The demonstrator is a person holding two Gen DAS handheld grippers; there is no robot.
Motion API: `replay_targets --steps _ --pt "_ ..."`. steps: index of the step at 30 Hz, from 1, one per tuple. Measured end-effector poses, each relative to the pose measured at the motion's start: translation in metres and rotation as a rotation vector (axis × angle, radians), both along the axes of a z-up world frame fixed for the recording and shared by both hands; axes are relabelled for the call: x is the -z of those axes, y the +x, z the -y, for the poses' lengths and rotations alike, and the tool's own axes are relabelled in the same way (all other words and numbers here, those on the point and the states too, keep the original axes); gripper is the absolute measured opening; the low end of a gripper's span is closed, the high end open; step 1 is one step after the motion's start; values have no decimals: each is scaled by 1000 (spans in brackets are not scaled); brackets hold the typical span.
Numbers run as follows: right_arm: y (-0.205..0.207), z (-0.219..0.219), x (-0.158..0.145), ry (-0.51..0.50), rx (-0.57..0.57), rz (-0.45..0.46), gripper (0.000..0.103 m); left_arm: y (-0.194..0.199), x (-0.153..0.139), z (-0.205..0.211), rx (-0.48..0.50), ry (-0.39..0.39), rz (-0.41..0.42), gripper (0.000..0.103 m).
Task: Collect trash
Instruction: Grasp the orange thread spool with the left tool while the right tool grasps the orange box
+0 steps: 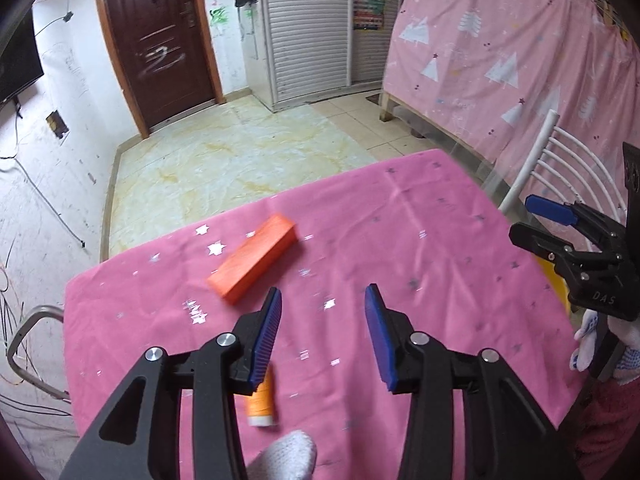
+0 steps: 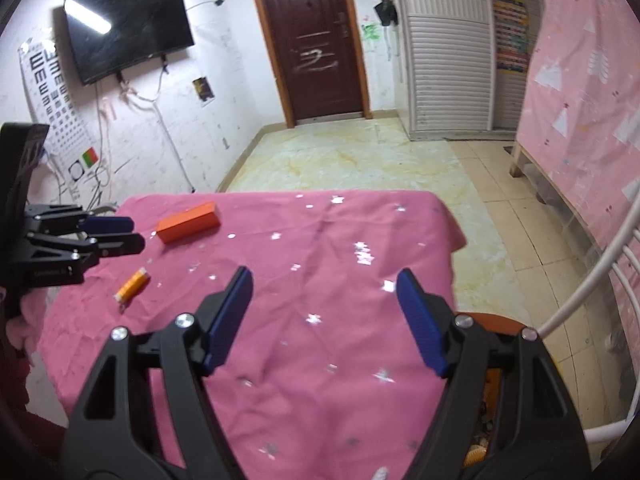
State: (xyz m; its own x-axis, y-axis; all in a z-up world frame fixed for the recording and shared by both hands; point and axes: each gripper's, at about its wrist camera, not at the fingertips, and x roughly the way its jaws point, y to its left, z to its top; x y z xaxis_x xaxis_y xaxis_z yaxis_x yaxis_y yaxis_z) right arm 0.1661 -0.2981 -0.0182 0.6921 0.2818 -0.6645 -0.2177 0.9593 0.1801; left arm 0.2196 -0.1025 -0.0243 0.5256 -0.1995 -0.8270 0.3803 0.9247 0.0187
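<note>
Only right view: television, eye chart

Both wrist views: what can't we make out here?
- Orange tube, left wrist view: upper part hidden behind the left gripper's finger; label blurred.
- Same tube in right wrist view: too small to read.
- Bin beside the table, right wrist view: mostly behind the right gripper; contents unclear.
- Orange box: print blurred in both views.
</note>
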Motion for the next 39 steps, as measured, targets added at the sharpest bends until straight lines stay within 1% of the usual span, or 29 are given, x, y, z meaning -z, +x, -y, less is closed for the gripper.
replay_targets --steps 4,7,9,17,23,24,25,27,29,31,33,34,35,39 --pt "8 -21 1 -15 -34 -9 72 0 8 -27 -26 2 -11 39" --pt "12 -38 3 -25 -61 -16 76 1 16 -41 -36 3 -30 40" --pt "16 -49 4 -35 -81 -22 76 0 23 -48 -34 1 -44 40" --pt "30 -85 10 -64 -137 -40 76 -7 47 -47 14 3 -77 40" --pt "38 -101 13 -79 -163 -54 76 -11 65 -41 36 55 -81 39" --pt "40 -104 14 -80 -167 -57 76 -12 66 -40 36 64 -79 38" --pt "42 -108 15 -83 -172 -61 76 -13 69 -39 39 66 -81 33" --pt "46 -115 17 -90 -182 -66 76 -15 70 -39 45 56 -80 27" --pt "51 -123 19 -97 -192 -72 76 -19 70 -38 66 62 -64 10" --pt "57 -131 21 -101 -203 -80 77 -23 71 -36 85 68 -47 9" --pt "63 -143 24 -100 -220 -88 83 -24 71 -38 85 53 -52 9" --pt "66 -147 25 -101 -226 -91 89 -24 70 -40 80 44 -54 9" --pt "69 -153 26 -100 -234 -95 91 -23 70 -45 72 34 -55 9" --pt "82 -174 29 -110 -258 -105 93 -20 70 -63 46 7 -61 9"
